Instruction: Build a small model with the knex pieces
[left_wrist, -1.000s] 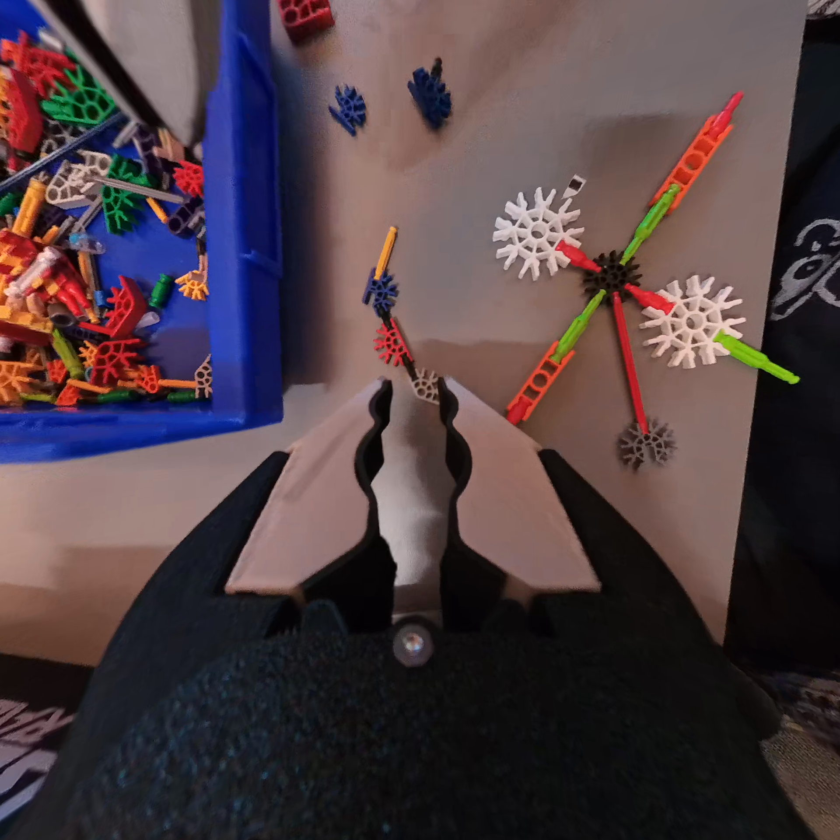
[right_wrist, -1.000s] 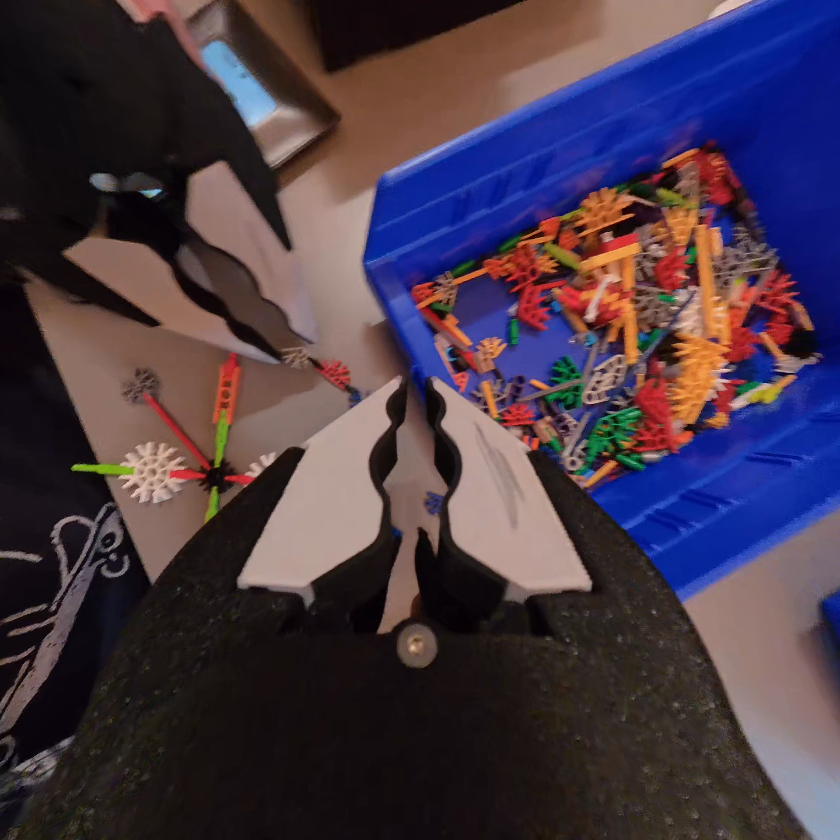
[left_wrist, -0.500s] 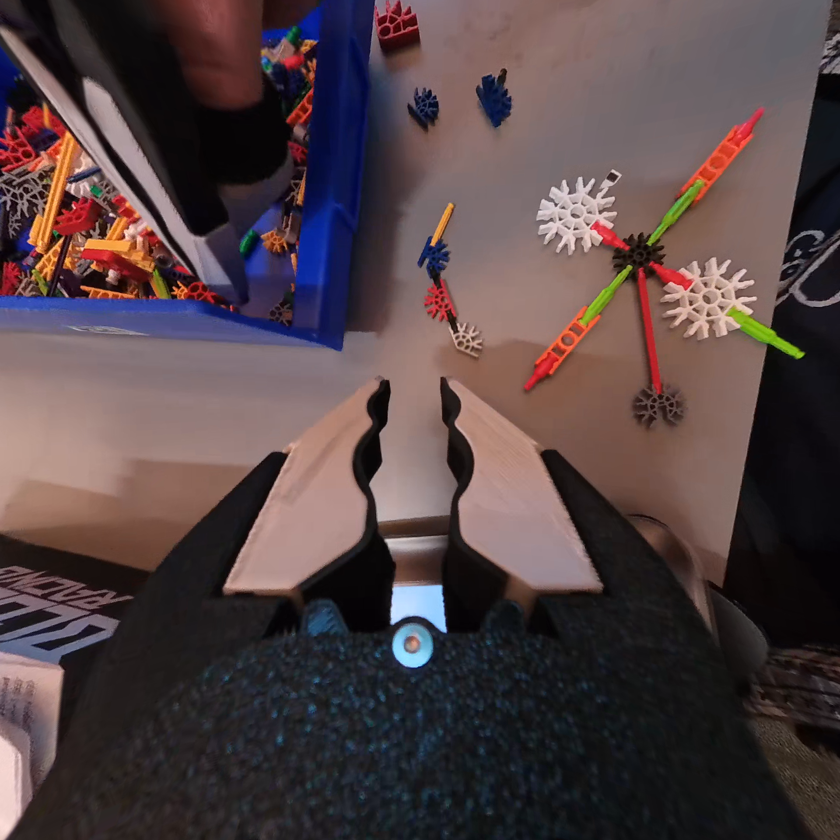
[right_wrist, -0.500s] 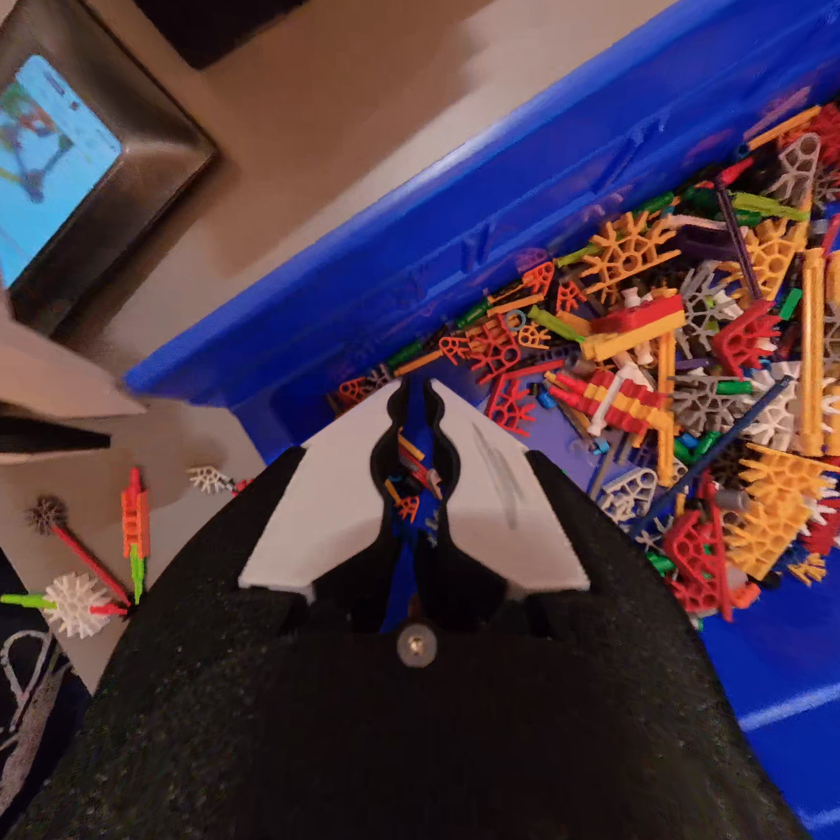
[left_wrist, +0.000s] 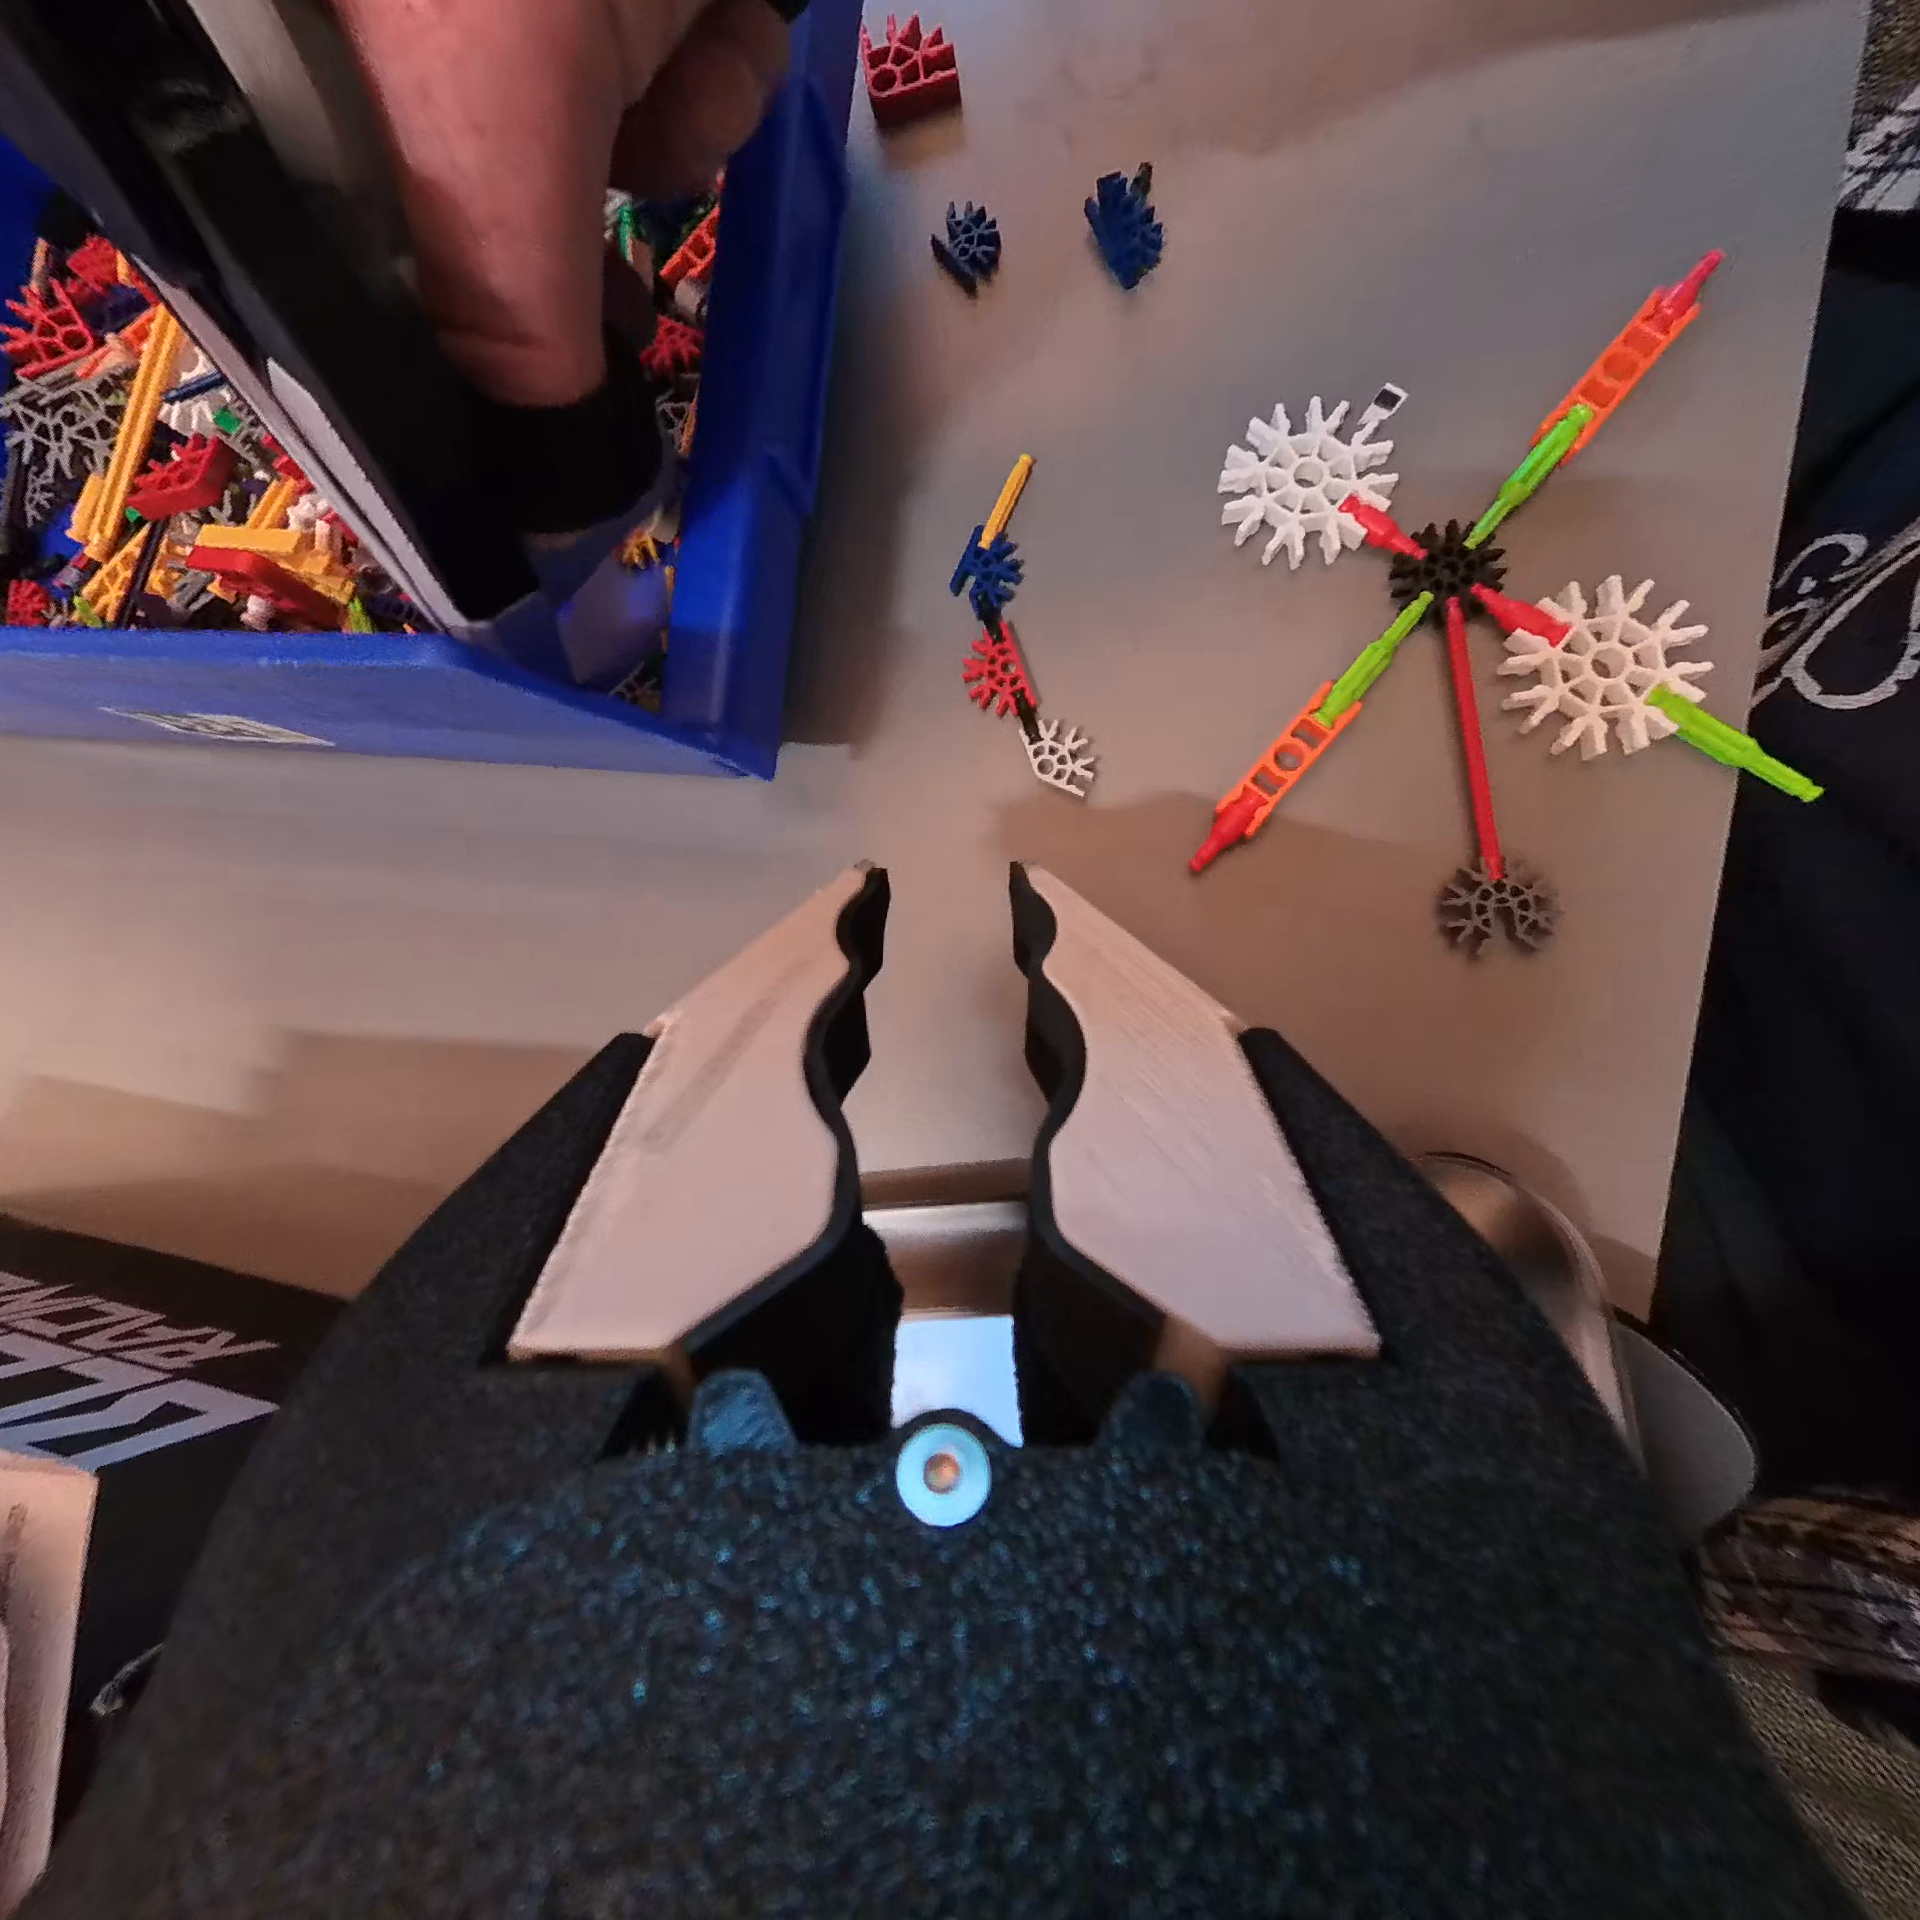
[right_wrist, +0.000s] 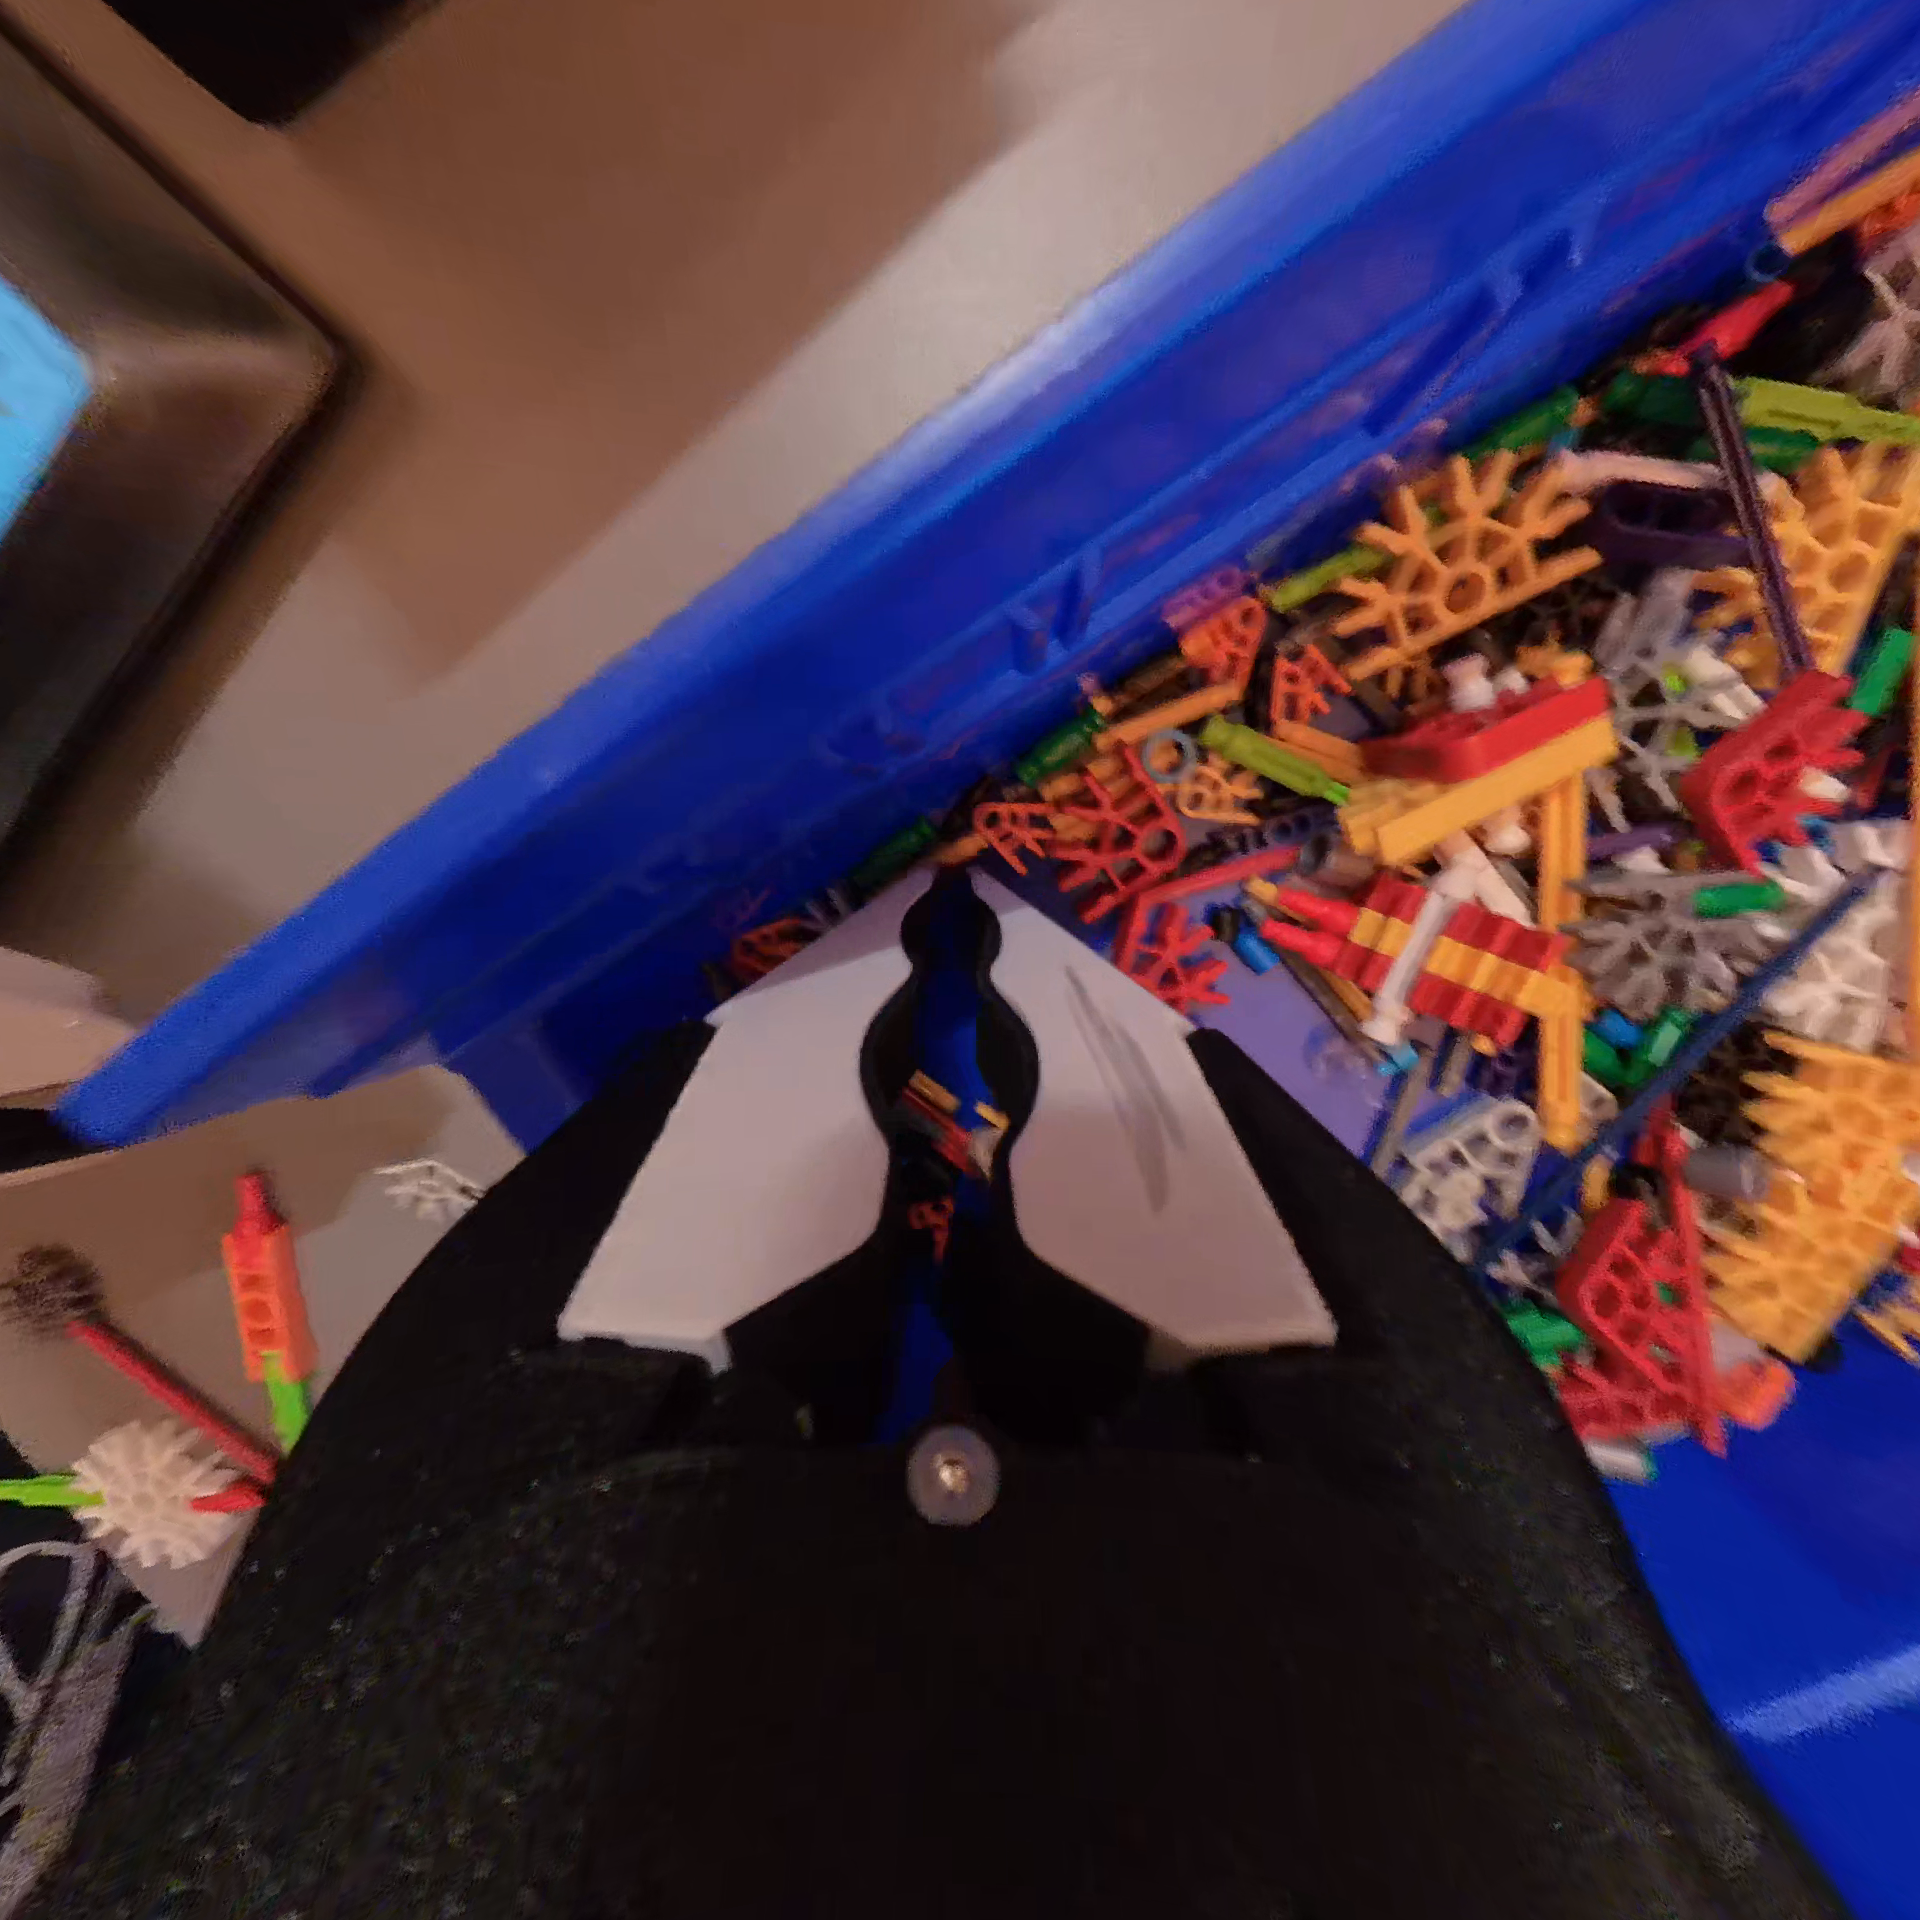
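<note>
My left gripper (left_wrist: 948, 883) is open and empty, hovering just short of a small chain of pieces (left_wrist: 1013, 623): a yellow rod, then blue, red and white connectors. A star-shaped build (left_wrist: 1449, 566) of rods, white snowflake connectors and a black hub lies to the right. My right gripper (right_wrist: 954, 883) is down inside the blue bin (right_wrist: 831, 644), at its near corner among several loose coloured pieces (right_wrist: 1475, 769). Its tips are together, and I see nothing between them. In the left wrist view it shows in the bin (left_wrist: 727, 582), held by a hand (left_wrist: 540, 208).
A red connector (left_wrist: 909, 78) and two dark blue connectors (left_wrist: 966, 244) (left_wrist: 1122, 223) lie on the grey board (left_wrist: 1299, 156) behind the chain. A device with a lit screen (right_wrist: 104, 520) lies on the table beside the bin. Dark printed cloth (left_wrist: 1829, 623) borders the board on the right. Some 15 cm of space lies between my two pairs of fingers. The red connector (left_wrist: 909, 78) is about equally far from each gripper, around 20 cm.
My left gripper has drawn back from the chain, whose white end was at its tips. My right gripper moved from above the table down into the bin, and its tips closed.
</note>
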